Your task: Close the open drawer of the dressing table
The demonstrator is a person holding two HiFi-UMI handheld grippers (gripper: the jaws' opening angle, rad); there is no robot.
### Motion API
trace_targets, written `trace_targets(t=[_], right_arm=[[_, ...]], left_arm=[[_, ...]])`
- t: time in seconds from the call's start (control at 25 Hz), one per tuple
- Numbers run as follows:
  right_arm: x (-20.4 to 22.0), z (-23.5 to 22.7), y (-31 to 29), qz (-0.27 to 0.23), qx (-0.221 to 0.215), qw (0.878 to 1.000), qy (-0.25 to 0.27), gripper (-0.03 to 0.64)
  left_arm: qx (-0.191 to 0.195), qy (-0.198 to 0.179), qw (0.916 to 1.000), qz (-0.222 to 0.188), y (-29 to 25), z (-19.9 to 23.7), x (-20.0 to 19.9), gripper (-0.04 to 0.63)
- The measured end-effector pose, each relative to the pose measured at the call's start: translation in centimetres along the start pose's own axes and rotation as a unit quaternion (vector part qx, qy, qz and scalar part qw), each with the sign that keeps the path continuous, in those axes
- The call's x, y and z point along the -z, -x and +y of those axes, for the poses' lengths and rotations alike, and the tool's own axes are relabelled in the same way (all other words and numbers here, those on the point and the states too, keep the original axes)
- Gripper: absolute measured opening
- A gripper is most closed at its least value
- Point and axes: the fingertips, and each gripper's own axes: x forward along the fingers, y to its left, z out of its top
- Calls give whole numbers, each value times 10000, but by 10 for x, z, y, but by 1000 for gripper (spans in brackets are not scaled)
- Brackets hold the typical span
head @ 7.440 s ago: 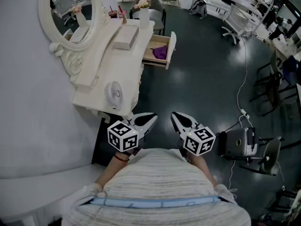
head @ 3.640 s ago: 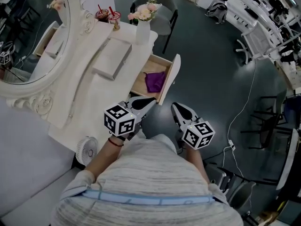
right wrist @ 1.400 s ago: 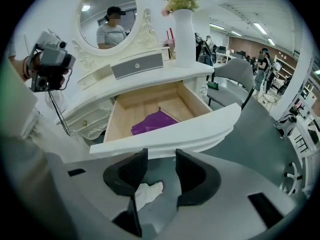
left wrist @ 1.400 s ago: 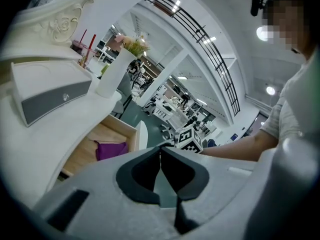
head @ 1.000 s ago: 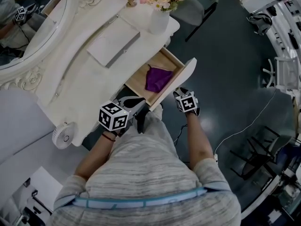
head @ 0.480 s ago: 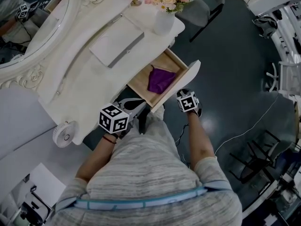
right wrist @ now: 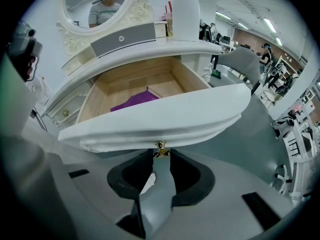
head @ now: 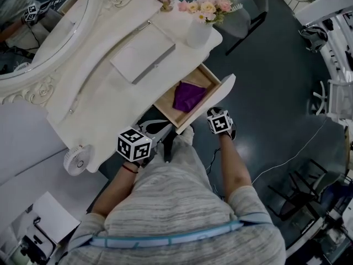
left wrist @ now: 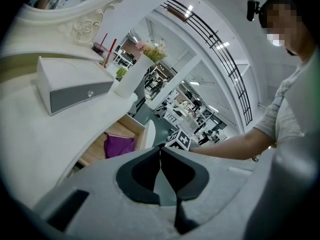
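The dressing table's drawer (head: pixel 212 101) stands pulled out, with a purple cloth (head: pixel 188 95) lying in it. In the right gripper view its white curved front (right wrist: pixel 165 116) fills the middle, and a small gold knob (right wrist: pixel 161 146) sits at its lower edge. My right gripper (right wrist: pixel 161 153) points steeply down at that front, its jaw tips closed on either side of the knob. In the head view this right gripper (head: pixel 216 114) is mostly hidden under its marker cube. My left gripper (left wrist: pixel 160 148) is shut and empty, held beside the table below the drawer.
On the cream table top (head: pixel 105 93) stand a vase of flowers (head: pixel 199 32), a flat white box (head: pixel 142 54) and drinks at the far end. An oval mirror (head: pixel 38 32) backs the table. A small fan (head: pixel 77 159) sits at its near corner. Dark floor lies to the right.
My right gripper has edged in to the drawer front and sunk a little. The left gripper has hardly moved. The drawer is open as far as before.
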Motion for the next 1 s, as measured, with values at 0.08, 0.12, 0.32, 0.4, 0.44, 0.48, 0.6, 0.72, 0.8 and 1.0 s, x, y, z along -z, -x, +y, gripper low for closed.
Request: trace_targets(t=[0.08, 0.12, 0.32, 0.4, 0.44, 0.48, 0.6, 0.72, 0.8, 1.0], right_arm=[[-9, 4, -3, -61, -46, 10000, -59, 104], [-13, 6, -4, -83, -65, 9999, -85, 103], [-35, 11, -14, -183, -97, 9997, -84, 103], [-44, 14, -17, -232, -119, 9996, -75, 101], [-49, 16, -18, -252, -131, 9996, -63, 101], [-54, 17, -19, -271, -145, 9995, -51, 101], [-68, 22, -26, -338, -207, 9992, -29, 101], [-84, 26, -31, -433, -242, 9988, -50, 101], [-97, 30, -34, -523, -253, 9983, -54, 101], [-123, 38, -45, -684, -262, 9973, -30, 98]], left_arm=[[-32, 36, 10000, -41, 3, 3, 0, 17], [-46, 53, 10000, -60, 5, 5, 0, 17], [-93, 124, 9997, -162, 11, 12, -1, 17], [-107, 163, 9996, -205, 14, 14, 0, 17], [-119, 183, 9995, -224, 15, 15, 0, 17], [-134, 206, 9994, -240, 17, 17, 1, 16], [-183, 269, 9991, -271, 21, 21, 4, 17], [-228, 326, 9987, -320, 26, 26, 5, 16], [-250, 363, 9984, -357, 29, 29, 6, 17], [-274, 503, 9975, -423, 34, 37, 12, 16]])
